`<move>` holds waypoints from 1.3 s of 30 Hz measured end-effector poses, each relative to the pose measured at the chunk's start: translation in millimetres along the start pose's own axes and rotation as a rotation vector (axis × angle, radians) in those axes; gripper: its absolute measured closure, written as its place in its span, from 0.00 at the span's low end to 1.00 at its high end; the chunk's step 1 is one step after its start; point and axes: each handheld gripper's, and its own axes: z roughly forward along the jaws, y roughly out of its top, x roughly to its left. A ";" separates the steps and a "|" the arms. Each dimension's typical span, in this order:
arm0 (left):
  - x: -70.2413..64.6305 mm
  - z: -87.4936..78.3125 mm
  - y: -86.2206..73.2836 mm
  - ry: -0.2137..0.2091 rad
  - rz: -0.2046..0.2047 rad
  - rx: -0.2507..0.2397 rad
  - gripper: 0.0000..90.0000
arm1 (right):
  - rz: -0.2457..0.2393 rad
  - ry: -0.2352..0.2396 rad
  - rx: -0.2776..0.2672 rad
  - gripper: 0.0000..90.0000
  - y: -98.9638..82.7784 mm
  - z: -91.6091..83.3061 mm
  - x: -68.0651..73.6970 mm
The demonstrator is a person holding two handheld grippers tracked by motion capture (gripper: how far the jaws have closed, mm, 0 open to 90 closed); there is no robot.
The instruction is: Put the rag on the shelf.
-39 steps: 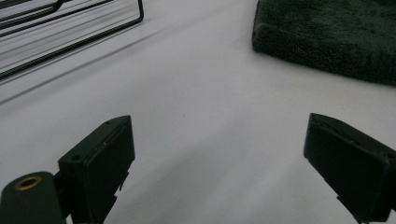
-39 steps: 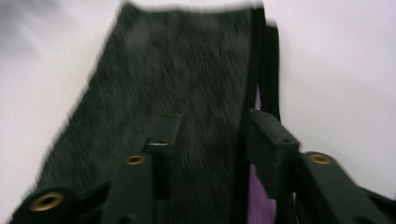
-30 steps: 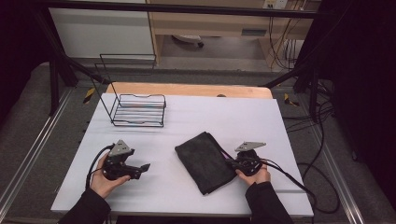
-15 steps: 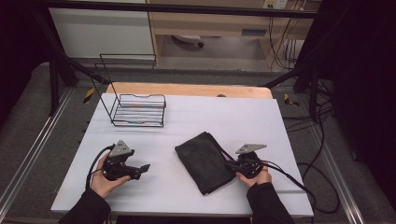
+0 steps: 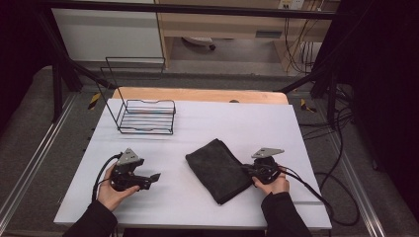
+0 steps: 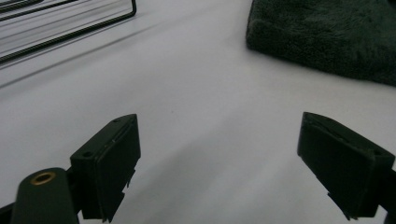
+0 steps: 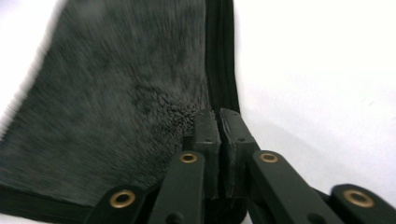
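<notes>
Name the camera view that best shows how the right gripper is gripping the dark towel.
The right gripper view: the right gripper has its jaws shut on the dark towel at its edge. The high view shows the whole folded towel with the gripper at its right edge; the left gripper view shows one corner.

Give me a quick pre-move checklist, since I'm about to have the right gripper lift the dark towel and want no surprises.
1. Right gripper shut on the dark towel: ok, its jaws are pressed together at the towel's edge.
2. How much cloth sits between the pads: cannot tell, the jaws hide the pinch.
3. Left gripper free: ok, its jaws are wide open over bare white table, with nothing between them.
4. Left gripper apart from the towel: ok, the cloth lies ahead of it, untouched.
5. Wire basket out of the way: ok, it stands at the far left of the table, apart from the towel.
6. Towel lying flat: ok, folded, no corner hanging off the table.
</notes>
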 end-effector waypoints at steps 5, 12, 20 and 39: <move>-26.2 7.8 9.6 -0.023 -0.005 0.010 0.17 | -0.017 -0.023 -0.061 0.71 1.8 -3.9 -2.9; -80.2 36.2 25.9 -0.077 0.024 0.056 0.23 | 0.019 -0.007 -0.055 0.63 -0.6 1.9 -7.9; -135.1 69.4 35.8 -0.159 0.028 0.089 0.37 | 0.009 0.004 -0.089 0.50 -11.1 -8.5 -6.4; -188.6 99.4 38.0 -0.134 0.191 0.139 0.72 | 0.060 0.036 -0.049 0.58 -13.7 5.3 -10.4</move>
